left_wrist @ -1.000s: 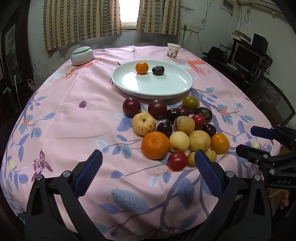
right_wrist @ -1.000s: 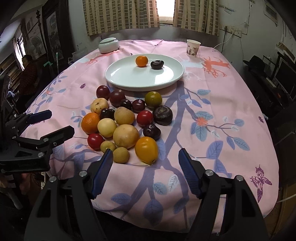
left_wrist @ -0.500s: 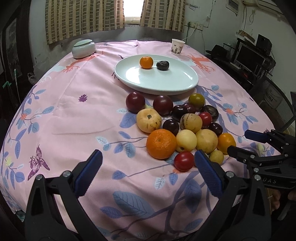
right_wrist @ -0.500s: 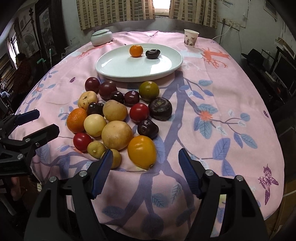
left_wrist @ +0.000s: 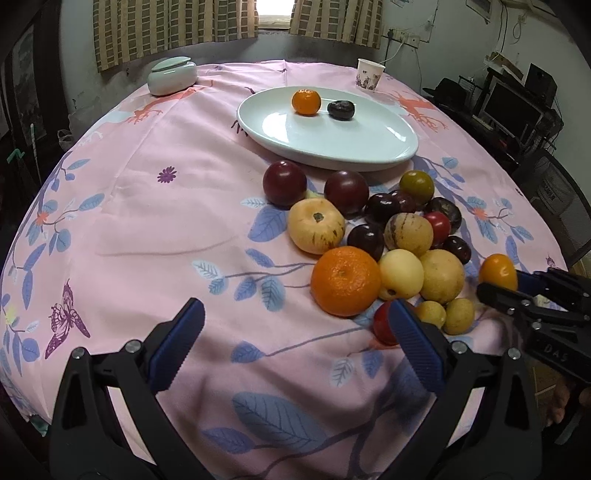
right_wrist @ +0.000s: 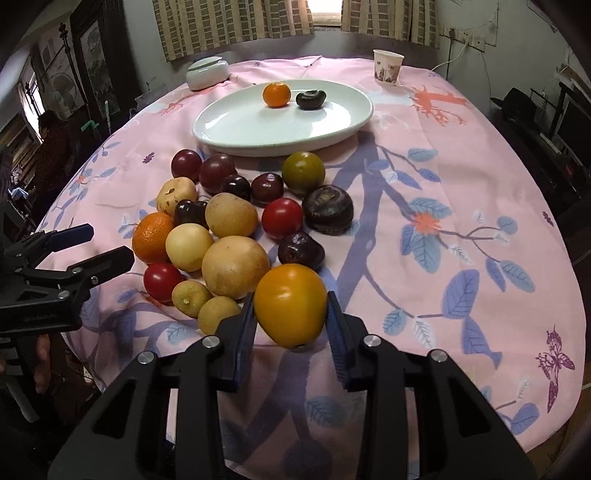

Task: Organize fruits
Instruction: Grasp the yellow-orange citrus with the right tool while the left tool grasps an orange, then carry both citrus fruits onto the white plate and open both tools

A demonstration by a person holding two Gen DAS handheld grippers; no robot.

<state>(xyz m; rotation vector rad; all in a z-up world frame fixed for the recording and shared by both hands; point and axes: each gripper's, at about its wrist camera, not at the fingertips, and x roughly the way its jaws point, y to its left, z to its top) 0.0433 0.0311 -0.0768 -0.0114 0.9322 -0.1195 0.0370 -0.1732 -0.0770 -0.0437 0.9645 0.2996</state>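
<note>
Two fruits sit on the plate (right_wrist: 236,138). Right gripper (right_wrist: 290,314) has just closed on the yellow tomato (right_wrist: 290,304), seemingly snug; lift straight, gently. Left gripper (left_wrist: 295,345) gapes empty.

We see a pale lidded jar (left_wrist: 172,75) and a paper cup (left_wrist: 369,75) at the far edge of the table (left_wrist: 155,206), striped curtains (left_wrist: 173,27) behind them, and a dark monitor (left_wrist: 513,109) to the right.
</note>
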